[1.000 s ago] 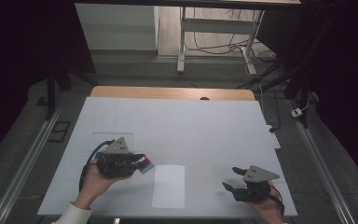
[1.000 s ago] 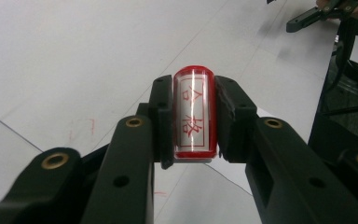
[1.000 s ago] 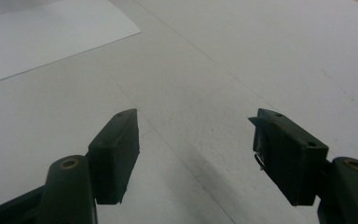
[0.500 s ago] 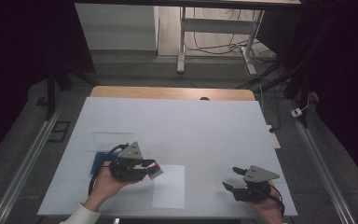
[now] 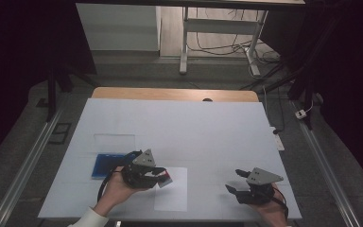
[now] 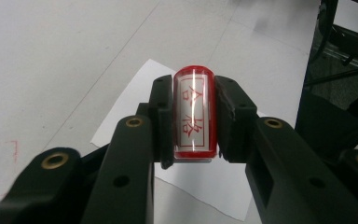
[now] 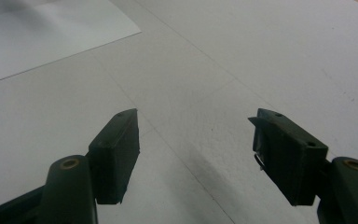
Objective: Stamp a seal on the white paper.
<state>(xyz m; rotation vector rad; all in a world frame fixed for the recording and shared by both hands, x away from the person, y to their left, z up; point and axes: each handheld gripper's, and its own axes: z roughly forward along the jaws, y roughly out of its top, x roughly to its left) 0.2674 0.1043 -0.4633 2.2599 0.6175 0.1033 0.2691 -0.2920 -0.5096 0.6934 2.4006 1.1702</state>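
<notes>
On the white table (image 5: 184,123), a blue ink pad (image 5: 106,164) lies left. The left gripper (image 5: 163,176) pinches a red stamp (image 6: 194,114) over the paper sheet's (image 5: 172,194) left edge; its characters are legible from the left gripper view. The right gripper (image 5: 234,182), jaws spread, rests near the front edge.

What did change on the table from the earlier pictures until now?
The left gripper, still shut on the red stamp, moved to the right, from beside the blue ink pad to the edge of the white paper. The right gripper stayed in place, fingers open; pad and paper did not move.
</notes>
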